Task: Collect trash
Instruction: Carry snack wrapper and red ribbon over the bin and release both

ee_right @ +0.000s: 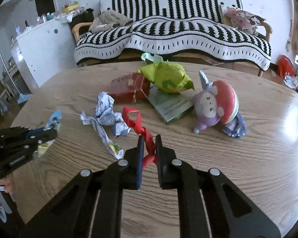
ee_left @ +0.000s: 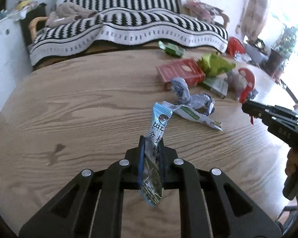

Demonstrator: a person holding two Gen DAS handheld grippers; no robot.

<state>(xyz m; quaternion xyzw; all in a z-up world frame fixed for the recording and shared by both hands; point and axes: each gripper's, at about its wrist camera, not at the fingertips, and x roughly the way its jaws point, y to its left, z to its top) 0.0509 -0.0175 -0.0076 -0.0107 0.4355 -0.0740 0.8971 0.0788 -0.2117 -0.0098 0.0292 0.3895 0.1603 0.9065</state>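
- My left tongs (ee_left: 152,138) clench a blue snack wrapper (ee_left: 156,138) above the bench (ee_left: 79,103).
- My right tongs (ee_right: 149,140) grip a twisted red wrapper (ee_right: 144,131); remaining trash lies toward the far edge.

Right gripper (ee_right: 149,141): clamped on a twisted red wrapper (ee_right: 138,124) above the wooden table (ee_right: 248,158). Left gripper (ee_right: 49,132), at the left edge: holding a blue wrapper (ee_right: 54,119). Behind: crumpled silver wrappers (ee_right: 106,114), red box (ee_right: 129,88), yellow-green bag (ee_right: 167,77), mushroom toy (ee_right: 216,105).
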